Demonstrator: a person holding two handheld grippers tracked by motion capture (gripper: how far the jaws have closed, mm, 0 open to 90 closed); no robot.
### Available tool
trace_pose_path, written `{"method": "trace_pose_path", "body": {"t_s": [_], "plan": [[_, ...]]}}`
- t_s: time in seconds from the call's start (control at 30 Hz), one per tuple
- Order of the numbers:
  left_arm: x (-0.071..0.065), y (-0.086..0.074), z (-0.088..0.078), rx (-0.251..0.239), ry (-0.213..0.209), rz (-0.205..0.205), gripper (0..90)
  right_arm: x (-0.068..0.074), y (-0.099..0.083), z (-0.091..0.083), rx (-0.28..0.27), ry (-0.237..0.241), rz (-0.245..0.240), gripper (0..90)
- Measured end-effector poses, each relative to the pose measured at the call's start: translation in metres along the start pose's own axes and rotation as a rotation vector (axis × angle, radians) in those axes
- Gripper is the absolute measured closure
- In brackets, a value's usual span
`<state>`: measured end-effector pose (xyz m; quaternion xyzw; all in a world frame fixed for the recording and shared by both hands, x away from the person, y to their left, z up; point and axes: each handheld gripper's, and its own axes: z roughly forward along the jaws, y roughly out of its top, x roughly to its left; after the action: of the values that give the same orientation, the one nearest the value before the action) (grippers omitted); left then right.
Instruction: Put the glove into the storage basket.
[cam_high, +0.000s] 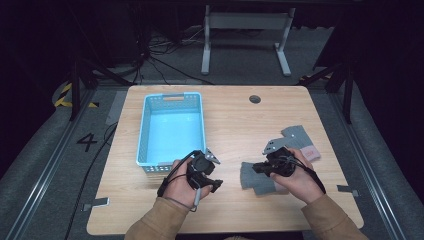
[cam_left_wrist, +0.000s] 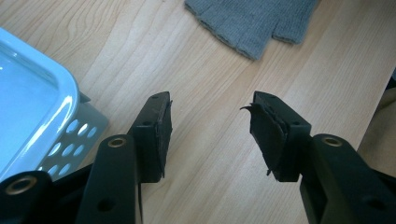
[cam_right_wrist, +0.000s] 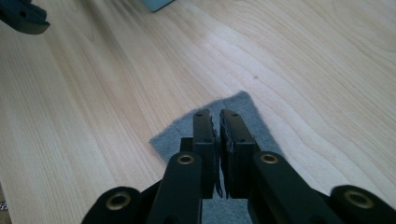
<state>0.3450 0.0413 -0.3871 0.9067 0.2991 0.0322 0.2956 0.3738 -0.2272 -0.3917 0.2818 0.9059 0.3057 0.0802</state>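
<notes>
Wooden table (cam_high: 230, 125), grey glove (cam_right_wrist: 243, 109) under nearly closed right gripper (cam_right_wrist: 218, 115)

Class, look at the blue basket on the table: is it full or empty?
Empty. The high view shows the blue basket's bare floor, while both grey gloves lie on the table outside it.

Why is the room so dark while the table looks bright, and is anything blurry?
High view: light falls on the table, the floor around stays dim. Left gripper view: the blue basket glares pale. Right gripper view: the grey glove looks soft, the wood sharper.
</notes>
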Motion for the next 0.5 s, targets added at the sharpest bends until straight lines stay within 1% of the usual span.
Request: {"method": "trace_pose_path", "body": {"t_s": [0.03, 0.27, 0.4, 0.5], "plan": [[0.0, 0.0, 0.0, -0.002, 0.0, -0.001, 49.1, -0.002, -0.001, -0.003, -0.011, -0.011, 0.01, 84.0], [-0.001, 0.001, 0.0, -0.005, -0.003, 0.002, 49.0, -0.011, -0.004, -0.015, -0.055, -0.046, 0.053, 77.3], [0.001, 0.001, 0.0, -0.002, -0.004, 0.002, 48.8, -0.02, -0.005, -0.021, -0.087, -0.072, 0.08, 70.8], [0.002, 0.0, 0.0, -0.009, -0.011, -0.001, 47.8, -0.028, -0.006, -0.024, -0.103, -0.103, 0.101, 63.7]]}}
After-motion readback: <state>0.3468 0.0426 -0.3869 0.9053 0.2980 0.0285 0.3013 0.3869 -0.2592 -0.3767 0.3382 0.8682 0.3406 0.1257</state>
